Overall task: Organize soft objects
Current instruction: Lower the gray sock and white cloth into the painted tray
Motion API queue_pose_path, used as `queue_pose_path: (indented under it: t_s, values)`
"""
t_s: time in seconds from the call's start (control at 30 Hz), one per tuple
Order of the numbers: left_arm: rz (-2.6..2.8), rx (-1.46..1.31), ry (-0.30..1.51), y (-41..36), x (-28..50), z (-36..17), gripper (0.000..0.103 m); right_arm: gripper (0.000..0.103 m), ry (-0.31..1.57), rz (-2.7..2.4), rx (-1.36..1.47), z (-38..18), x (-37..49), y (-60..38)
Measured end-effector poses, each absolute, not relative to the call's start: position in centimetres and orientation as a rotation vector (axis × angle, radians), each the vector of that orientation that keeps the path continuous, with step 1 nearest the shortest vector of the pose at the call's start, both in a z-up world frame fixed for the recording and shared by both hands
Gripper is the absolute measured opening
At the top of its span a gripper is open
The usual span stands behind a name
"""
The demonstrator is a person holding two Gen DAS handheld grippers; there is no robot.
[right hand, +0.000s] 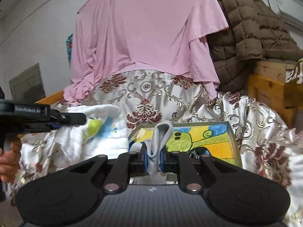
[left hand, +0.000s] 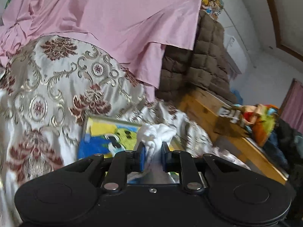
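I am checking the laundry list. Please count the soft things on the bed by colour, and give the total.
Pink: 1, sheet
Brown: 1, jacket
Patterned silver: 1, quilt
White: 1, cloth in left gripper
Grey: 1, cloth in right gripper
Total: 5

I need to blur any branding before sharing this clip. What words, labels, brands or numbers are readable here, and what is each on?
"GenRobot.ai": pale lettering along the side of the left gripper, seen from the right wrist view; slightly soft but readable.
Large white characters on the cardboard box: motion-blurred and cut off in both views, not readable.
Cartoon poster on the wall: any print too small to read.
Nothing else carries text.
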State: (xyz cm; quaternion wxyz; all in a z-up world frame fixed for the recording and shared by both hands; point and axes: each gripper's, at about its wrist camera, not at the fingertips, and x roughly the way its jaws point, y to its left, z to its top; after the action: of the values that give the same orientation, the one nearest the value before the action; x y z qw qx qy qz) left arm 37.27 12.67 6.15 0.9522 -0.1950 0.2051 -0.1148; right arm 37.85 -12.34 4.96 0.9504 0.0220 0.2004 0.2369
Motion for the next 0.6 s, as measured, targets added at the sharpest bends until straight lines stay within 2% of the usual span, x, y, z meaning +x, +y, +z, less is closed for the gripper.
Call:
queue_pose_path:
  t_s: [0.33, 0.6]
  values:
    - [-0.181, -0.371, 0.446, 11.6, 47.7, 1.9, 0.019, 0.014, 0.506, 0.428, 0.05, 2.8, 48.2, -10.1]
    - [-0.152, -0.37, 0.504, 11.7, 51.7, -1.3, 0.02, 0.014, 0.6, 0.394, 0.054, 0.0, 53.3, -9.4]
